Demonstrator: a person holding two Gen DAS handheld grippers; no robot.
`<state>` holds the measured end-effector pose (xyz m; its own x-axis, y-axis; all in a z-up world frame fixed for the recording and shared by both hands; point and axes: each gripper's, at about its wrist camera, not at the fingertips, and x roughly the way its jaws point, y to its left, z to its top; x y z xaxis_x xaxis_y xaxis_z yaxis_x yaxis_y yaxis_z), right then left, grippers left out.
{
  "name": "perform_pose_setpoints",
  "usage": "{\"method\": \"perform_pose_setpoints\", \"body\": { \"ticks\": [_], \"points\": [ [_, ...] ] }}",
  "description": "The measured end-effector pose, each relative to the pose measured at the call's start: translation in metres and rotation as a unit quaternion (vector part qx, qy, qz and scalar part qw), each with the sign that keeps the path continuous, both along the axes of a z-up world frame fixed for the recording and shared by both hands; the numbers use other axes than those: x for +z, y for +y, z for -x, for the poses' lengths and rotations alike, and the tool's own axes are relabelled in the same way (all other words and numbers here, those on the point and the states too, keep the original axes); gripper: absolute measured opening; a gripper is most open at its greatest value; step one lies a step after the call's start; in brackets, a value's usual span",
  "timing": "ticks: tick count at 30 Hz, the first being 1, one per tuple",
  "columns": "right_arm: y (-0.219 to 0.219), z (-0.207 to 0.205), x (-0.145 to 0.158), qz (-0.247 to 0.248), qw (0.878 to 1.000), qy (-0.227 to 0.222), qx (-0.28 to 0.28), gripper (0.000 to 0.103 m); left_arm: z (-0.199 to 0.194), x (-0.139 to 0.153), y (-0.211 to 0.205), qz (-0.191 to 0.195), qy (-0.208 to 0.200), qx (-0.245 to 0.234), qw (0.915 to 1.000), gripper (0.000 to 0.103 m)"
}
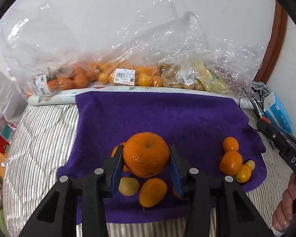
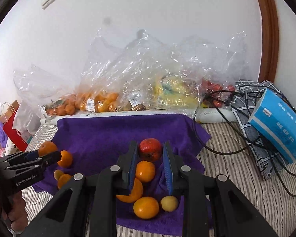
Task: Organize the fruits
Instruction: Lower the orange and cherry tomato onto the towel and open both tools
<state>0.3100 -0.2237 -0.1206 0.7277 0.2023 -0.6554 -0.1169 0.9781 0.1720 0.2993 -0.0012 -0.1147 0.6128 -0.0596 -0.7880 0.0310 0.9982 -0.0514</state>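
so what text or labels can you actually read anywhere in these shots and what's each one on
"DAS": white letters on the right gripper's black body, seen from the left wrist view.
"GenRobot.AI": on the left gripper's body, seen from the right wrist view.
Price stickers on the clear fruit bags: barcodes and print too small to read.
Blue tissue pack: white print too blurred to read.
Red paper bag: white marking, unreadable.
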Motion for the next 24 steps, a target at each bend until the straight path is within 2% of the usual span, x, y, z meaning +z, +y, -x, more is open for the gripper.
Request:
{"method": "perform_pose_setpoints", "body": {
  "ticks": [7,13,17,24],
  "points": [
    [0.006,-0.014,-0.013,-0.004,1.0,0.007,0.01,0.025,-0.009,-0.008,-0.006,-0.005,0.009,-0.014,0.9998,0.041],
    [0.007,-0.021,-0.025,-0.005,1.0,0.019,0.012,0.025,-0.015,-0.019,-0.009,0.007,0.027,-0.022,0.9994,0.041],
    [0.01,-0.022,-0.029,0.007,1.0,0.017,0.016,0.025,-0.015,-0.022,-0.012,0.003,0.026,-0.03,0.9992,0.041],
    [0.004,-0.029,-0.039,0.013,1.0,0.028,0.0,0.025,-0.021,-0.027,-0.016,0.015,0.039,-0.042,0.9983,0.041]
  ]
}}
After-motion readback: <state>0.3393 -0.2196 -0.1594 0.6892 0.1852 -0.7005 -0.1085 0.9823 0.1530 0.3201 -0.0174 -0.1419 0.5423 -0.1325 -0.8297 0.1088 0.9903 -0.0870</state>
